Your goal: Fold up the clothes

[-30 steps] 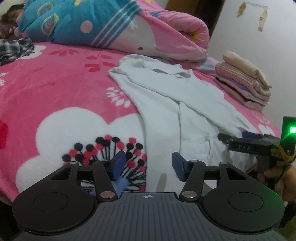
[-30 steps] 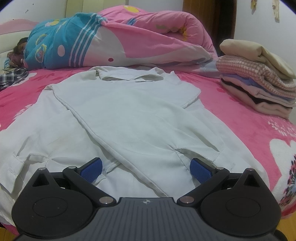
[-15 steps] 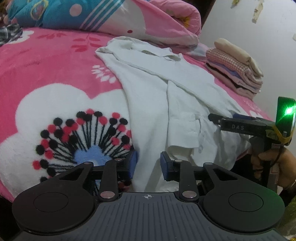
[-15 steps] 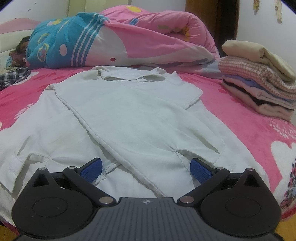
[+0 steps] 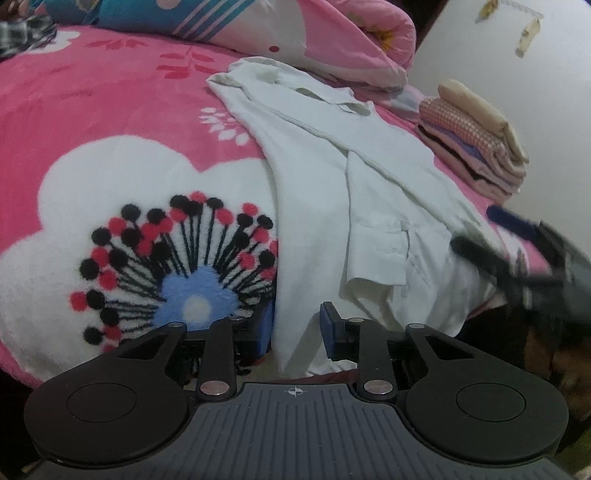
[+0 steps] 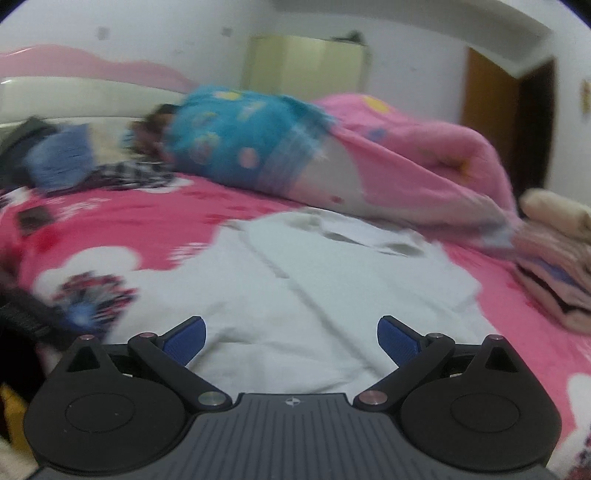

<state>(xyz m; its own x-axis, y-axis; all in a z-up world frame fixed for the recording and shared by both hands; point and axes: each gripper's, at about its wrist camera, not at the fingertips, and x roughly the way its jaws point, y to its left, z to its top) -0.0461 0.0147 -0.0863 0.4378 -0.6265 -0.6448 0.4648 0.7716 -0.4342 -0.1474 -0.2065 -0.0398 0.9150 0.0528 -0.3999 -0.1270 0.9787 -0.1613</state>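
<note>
Left tool, 6 o'clock in its view: jaws parted a little around the shirt hem at the bed edge, not pinching; whether the pads touch cloth, we cannot tell. Right tool: jaws spread wide, hovering over the shirt's near part, holding nothing.

Shirt lies on the bed from 6 toward 12 o'clock, collar far, both sleeves folded over the body, hem hanging off the near edge. We judge it part-folded.

Risks, as we judge them:
- Left jaws may close on one hem layer only; the fold would then drag crooked.
- The cuff flap at 3 o'clock in the left view is loose; lifting the hem could flip the sleeve open.
- Hem overhang may slide the shirt off the bed if tugged toward us.

Far: stack at 2 o'clock, quilt at 12.

Hard to see: right view is motion-blurred, shirt seams smeared; right tool in the left view is a blur at 3 o'clock; hem underside is hidden.
</note>
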